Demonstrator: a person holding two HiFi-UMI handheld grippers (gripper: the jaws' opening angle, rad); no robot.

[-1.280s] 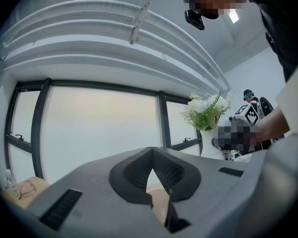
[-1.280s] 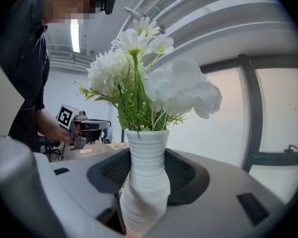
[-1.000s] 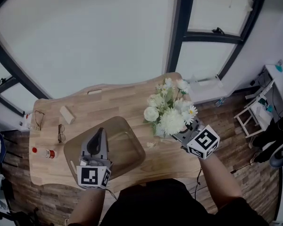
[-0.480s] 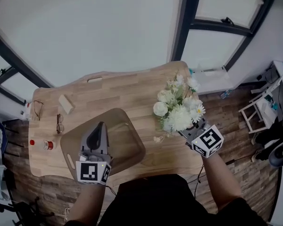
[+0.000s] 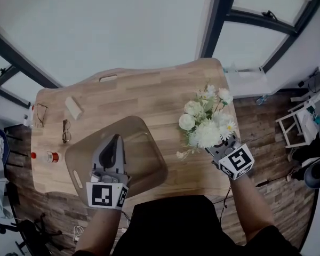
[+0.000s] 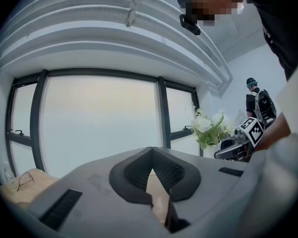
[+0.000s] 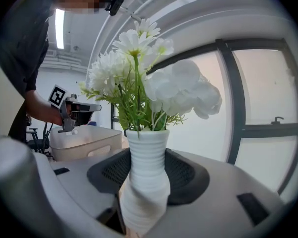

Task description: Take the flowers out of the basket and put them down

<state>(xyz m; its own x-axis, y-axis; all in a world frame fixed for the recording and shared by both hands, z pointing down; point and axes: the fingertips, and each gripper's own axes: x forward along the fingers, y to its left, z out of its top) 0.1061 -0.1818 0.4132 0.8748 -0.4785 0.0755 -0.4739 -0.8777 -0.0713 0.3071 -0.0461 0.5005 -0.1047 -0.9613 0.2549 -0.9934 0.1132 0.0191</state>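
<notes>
- Two grippers, one task item, one table.
- Flowers (image 5: 205,124): white blooms with green leaves, upright in a white ribbed vase (image 7: 148,143). They are out of the basket (image 5: 144,154), to its right, over the right end of the wooden table (image 5: 149,95). No view shows whether the vase base touches the wood.
- Right gripper (image 7: 149,182): jaws fairly wide apart and closed on the vase, one pad against each side of its lower body.
- Left gripper (image 5: 114,142): lies over the basket, jaws drawn together to a point. Only a thin tan sliver shows in the slit, and nothing can be made out in its hold.
- Basket: translucent brown tray with slot handles, on the near left-centre of the table.
- Loose sprig (image 5: 182,154): small pale flower piece on the wood, between the basket and the flowers, near the vase.
- Two pairs of glasses (image 5: 38,113) (image 5: 66,131): far left end, well apart from the flowers.
- Red-capped bottle (image 5: 47,156): on its side, left edge, beside the basket.
- Pale block (image 5: 73,107): left rear of the table.
- White stand (image 5: 296,127): on the plank floor, right of the table.
- Second person (image 6: 256,100): in the background of the left gripper view.
</notes>
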